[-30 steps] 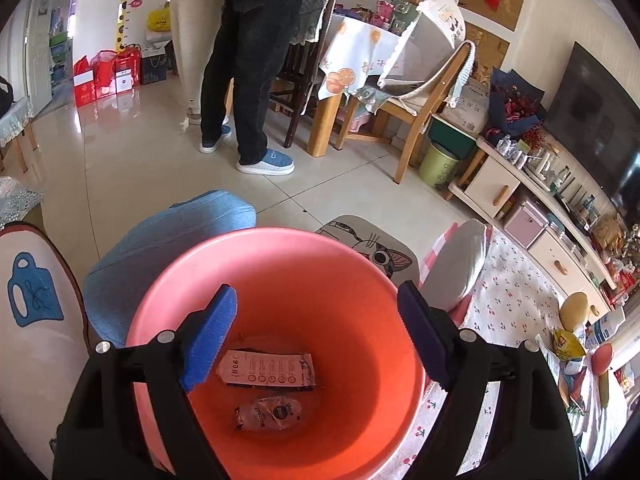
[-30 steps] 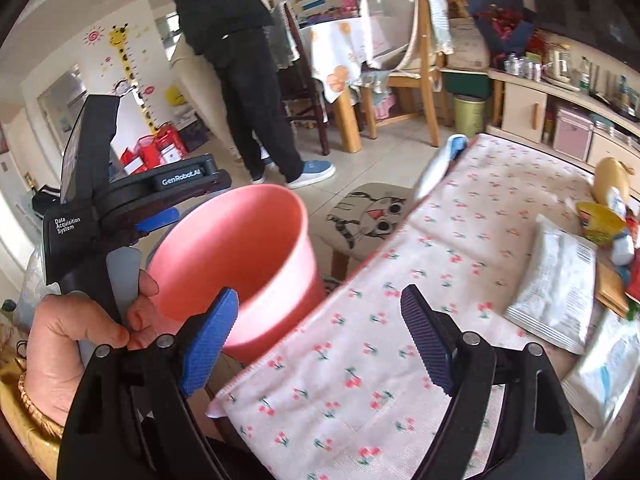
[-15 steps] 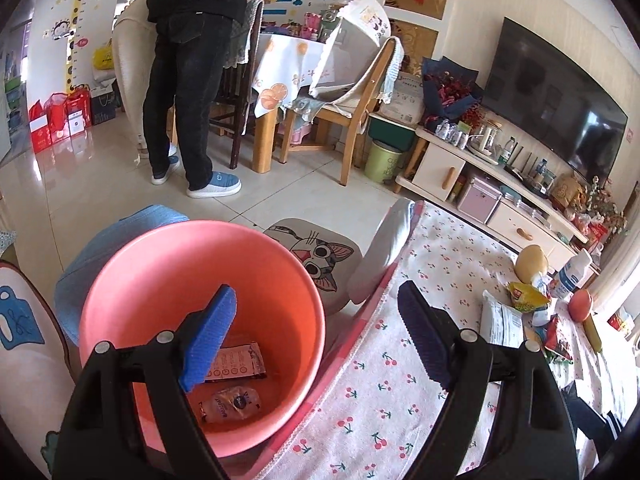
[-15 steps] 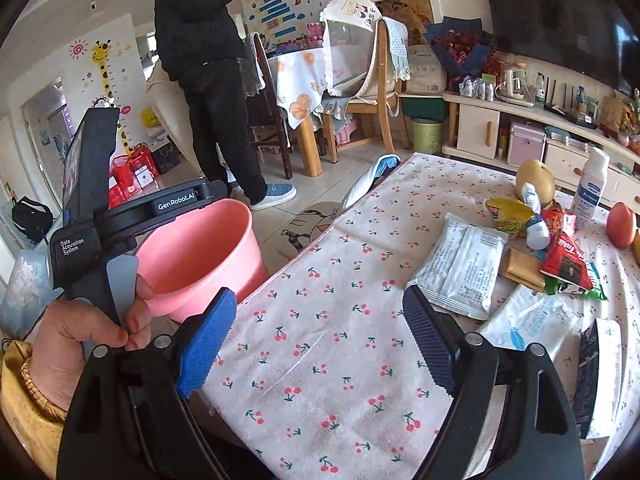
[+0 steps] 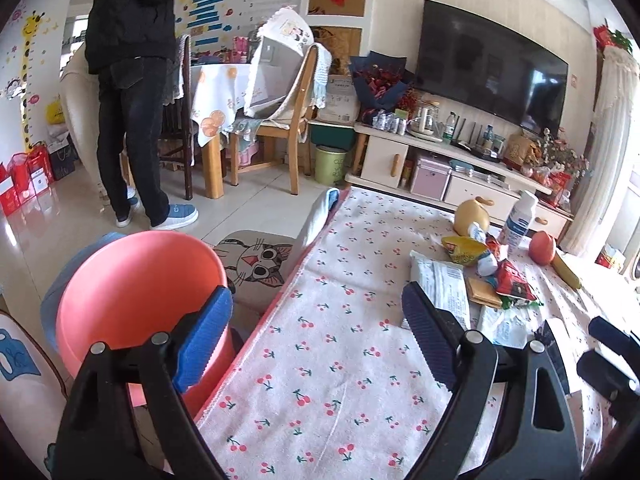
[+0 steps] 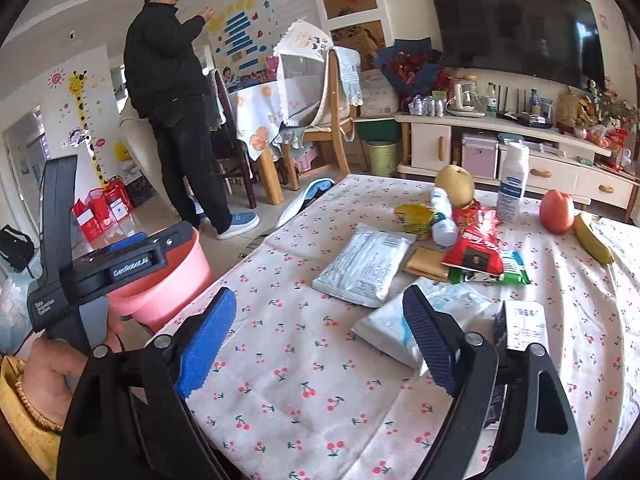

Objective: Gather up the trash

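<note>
**Both grippers swing from bucket to cluttered table**

Cherry-print cloth covers the table [image 6: 304, 392], with a television, a low cabinet and a dining set behind it, and a person in dark clothes [image 6: 168, 92] standing by the far wall.

Trash lies on the cloth's right half. A white packet [image 6: 362, 266] lies flat, its long axis running from the near left toward the far right. Just beside it, nearer the camera, a white-and-blue pouch [image 6: 390, 330] lies angled the other way, partly behind the right gripper's right finger. A red snack bag [image 6: 476, 248] rests crumpled on a green-and-white wrapper [image 6: 508, 272], and a yellow wrapper [image 6: 414, 214] sits behind them. A pear, a white bottle, an apple and a banana stand further back.

The pink bucket [image 5: 136, 296] stands off the table's left edge, mouth up.

A second ago the left wrist view looked straight down into the bucket at two wrappers on its bottom; now the bucket sits left of the frame and the table fills the view. The right wrist view has likewise swept right, bringing the whole trash pile in.

The left gripper [image 5: 316, 340] is wide apart and opening further, with nothing between its fingers. The right gripper [image 6: 316, 340] is spread wide and empty, over bare cloth.
</note>
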